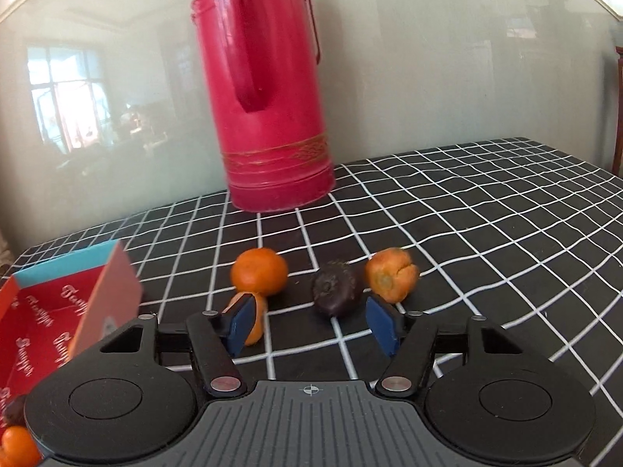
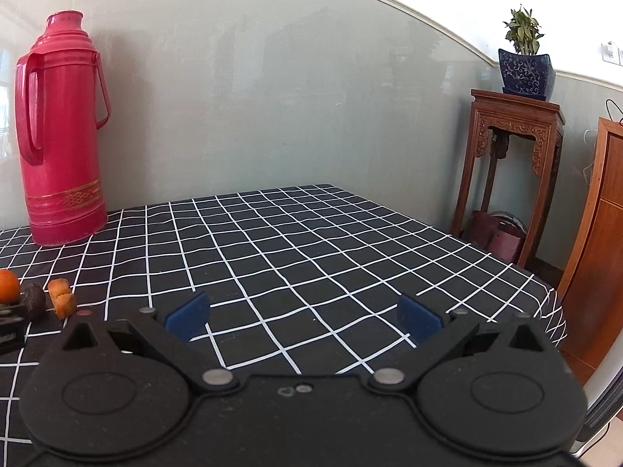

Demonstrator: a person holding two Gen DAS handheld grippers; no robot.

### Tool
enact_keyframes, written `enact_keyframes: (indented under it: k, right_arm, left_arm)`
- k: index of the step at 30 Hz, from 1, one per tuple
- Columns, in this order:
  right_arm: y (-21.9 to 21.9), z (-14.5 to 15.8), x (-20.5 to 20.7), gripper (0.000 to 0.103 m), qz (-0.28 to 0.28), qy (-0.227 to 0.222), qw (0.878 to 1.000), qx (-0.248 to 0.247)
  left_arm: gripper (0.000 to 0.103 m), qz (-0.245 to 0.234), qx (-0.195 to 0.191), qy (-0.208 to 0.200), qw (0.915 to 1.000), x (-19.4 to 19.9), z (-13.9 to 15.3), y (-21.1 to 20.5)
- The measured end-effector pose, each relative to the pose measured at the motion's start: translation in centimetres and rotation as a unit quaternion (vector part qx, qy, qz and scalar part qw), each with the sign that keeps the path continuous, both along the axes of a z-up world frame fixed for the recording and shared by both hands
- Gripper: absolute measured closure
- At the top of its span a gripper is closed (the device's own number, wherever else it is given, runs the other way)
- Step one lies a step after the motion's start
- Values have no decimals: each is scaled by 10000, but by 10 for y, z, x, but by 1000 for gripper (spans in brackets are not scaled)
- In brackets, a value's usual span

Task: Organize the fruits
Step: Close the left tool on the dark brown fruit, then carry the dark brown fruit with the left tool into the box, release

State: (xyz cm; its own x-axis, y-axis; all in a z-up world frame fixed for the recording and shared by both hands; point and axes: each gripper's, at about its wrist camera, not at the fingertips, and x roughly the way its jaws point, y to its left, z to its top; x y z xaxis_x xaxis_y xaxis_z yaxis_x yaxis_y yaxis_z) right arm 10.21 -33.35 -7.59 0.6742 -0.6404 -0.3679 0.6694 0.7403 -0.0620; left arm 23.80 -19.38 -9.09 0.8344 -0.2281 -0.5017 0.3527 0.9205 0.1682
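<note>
In the left wrist view my left gripper (image 1: 311, 325) is open just above the checked tablecloth (image 1: 486, 233). A dark wrinkled fruit (image 1: 335, 288) lies just past the fingertips, in line with the gap, and neither blue pad touches it. A tangerine (image 1: 259, 271) sits to its left, and another orange fruit (image 1: 255, 321) is half hidden behind the left finger. A split orange fruit (image 1: 391, 278) rests to its right. My right gripper (image 2: 303, 321) is open over bare cloth with nothing between its fingers. The same fruits (image 2: 61, 297) show at the far left of the right wrist view.
A red box (image 1: 43, 311) with white lettering stands open at the left, with a dark fruit (image 1: 14, 412) and an orange one (image 1: 15, 443) inside. A tall red thermos (image 1: 268, 89) stands at the table's back by the wall. A wooden stand (image 2: 510, 163) with a potted plant is beyond the table's right edge.
</note>
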Motion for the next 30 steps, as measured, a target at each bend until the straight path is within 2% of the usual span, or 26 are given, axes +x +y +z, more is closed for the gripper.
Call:
enact_keyframes:
  k: [7,8,9,11,13,16,19,24,30]
  right_arm:
    - [-1,-1,-1,6,56,34,10000,-65]
    - [-1,-1,-1,6,55,32,10000,-62]
    - [-2,-2,-1,6,58,38,10000,-57]
    - [-2,-2,0,6,63,57,9999,-55]
    - [-3,-2,0,6,58,66,10000,-45]
    - [-2,-2,0,6,51,58,10000,-52]
    - [-1,-2,1,6,32,47,10000,-65]
    - [4,-1,1,6,92,22,9999,-92]
    - [13,1,3,6,204,0,9997,-142]
  left_arm:
    - [41,-63,9,188,9998,18,-10,-17]
    - [44,-79,-18,240,9997,19,-10,-18]
    - [51,-92,-50,261,9996,20,-10,-18]
    - [56,-91,-59,353,9993,25,-12,-21]
    - [67,-61,-77,437,9990,28,-13,-21]
    - [68,-28,-64,431,9990,28,-13,-22]
    - [68,45,-99,326,9994,27,-13,-22]
    - [68,90,-5,-72,9999,11,-9,-19]
    - [68,269,30,-522,9983,-11,8,2]
